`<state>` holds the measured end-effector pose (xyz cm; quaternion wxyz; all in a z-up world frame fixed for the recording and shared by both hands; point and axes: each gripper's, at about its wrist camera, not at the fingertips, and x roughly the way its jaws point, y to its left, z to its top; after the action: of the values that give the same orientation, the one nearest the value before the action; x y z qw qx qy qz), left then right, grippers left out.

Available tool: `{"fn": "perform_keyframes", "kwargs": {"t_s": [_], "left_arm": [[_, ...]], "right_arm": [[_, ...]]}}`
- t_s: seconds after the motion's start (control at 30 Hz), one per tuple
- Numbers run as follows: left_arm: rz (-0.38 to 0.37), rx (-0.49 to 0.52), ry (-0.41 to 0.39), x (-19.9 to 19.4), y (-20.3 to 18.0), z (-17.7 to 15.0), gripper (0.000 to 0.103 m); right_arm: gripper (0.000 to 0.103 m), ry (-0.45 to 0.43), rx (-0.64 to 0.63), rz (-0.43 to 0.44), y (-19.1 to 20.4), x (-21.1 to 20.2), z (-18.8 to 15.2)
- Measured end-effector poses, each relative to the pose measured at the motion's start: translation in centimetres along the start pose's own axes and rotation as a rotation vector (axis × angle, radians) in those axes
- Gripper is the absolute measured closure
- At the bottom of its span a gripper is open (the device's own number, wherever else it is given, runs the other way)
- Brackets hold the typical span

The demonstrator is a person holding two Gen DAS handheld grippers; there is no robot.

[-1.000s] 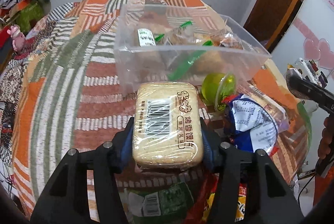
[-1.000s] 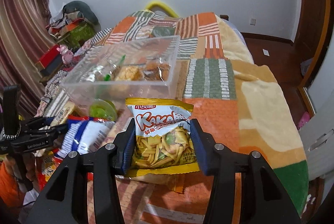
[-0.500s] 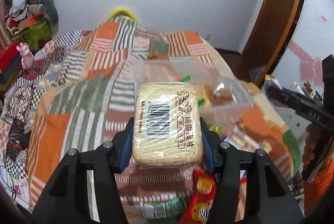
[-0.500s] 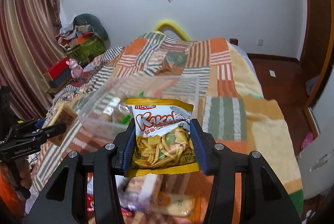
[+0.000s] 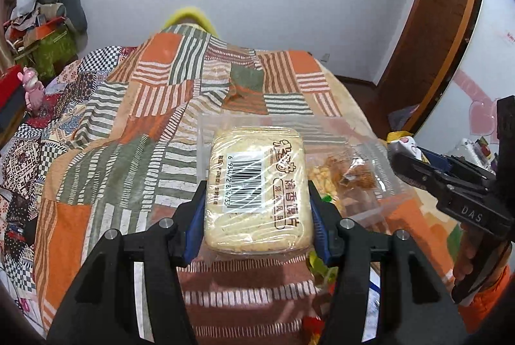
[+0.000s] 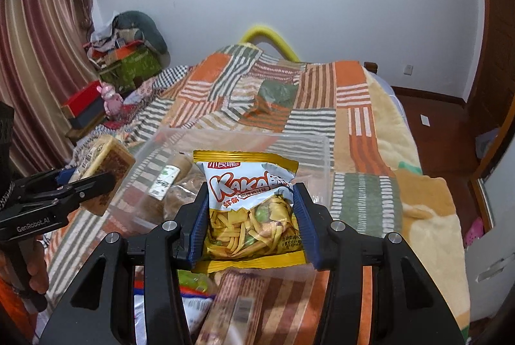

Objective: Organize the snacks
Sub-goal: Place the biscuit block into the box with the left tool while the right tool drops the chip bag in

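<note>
My left gripper (image 5: 257,213) is shut on a clear-wrapped pack of pale biscuits (image 5: 257,187) with a barcode, held above the near left part of the clear plastic bin (image 5: 379,203). My right gripper (image 6: 251,222) is shut on a yellow and white Kaka snack bag (image 6: 251,209), held over the bin's (image 6: 322,152) near right edge. The bin lies on the patchwork bed and holds several wrapped snacks (image 6: 167,181). The left gripper with its biscuit pack (image 6: 103,168) shows at the left of the right wrist view. The right gripper (image 5: 450,184) shows at the right of the left wrist view.
More loose snack packs (image 6: 231,306) lie on the blanket just below the grippers. The striped orange and green blanket (image 5: 154,107) covers the bed. Boxes and a pink toy (image 6: 111,97) stand at the left. A wooden door (image 5: 428,32) is at the right.
Both grippers have risen with their packs and come forward over the bin. The loose snacks on the bed have dropped to the bottom of both views.
</note>
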<state>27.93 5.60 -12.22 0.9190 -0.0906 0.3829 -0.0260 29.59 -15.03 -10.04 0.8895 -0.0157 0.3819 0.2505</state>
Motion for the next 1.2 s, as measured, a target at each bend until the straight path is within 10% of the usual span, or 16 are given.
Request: {"fn": "perform_keyframes", "kwargs": {"t_s": [0.77,1.2], "left_arm": [[0.009,0.033,0.055,2.5,-0.7,-0.7,0.045],[-0.010,0.109,0.056,-4.1,-3.5,-5.0,0.016]], "right_arm": [[0.053,0.105,-0.007,-0.003,-0.2,1.1,-1.0],[0.043,0.049,-0.008,-0.005,-0.4,-5.7,-3.8]]}}
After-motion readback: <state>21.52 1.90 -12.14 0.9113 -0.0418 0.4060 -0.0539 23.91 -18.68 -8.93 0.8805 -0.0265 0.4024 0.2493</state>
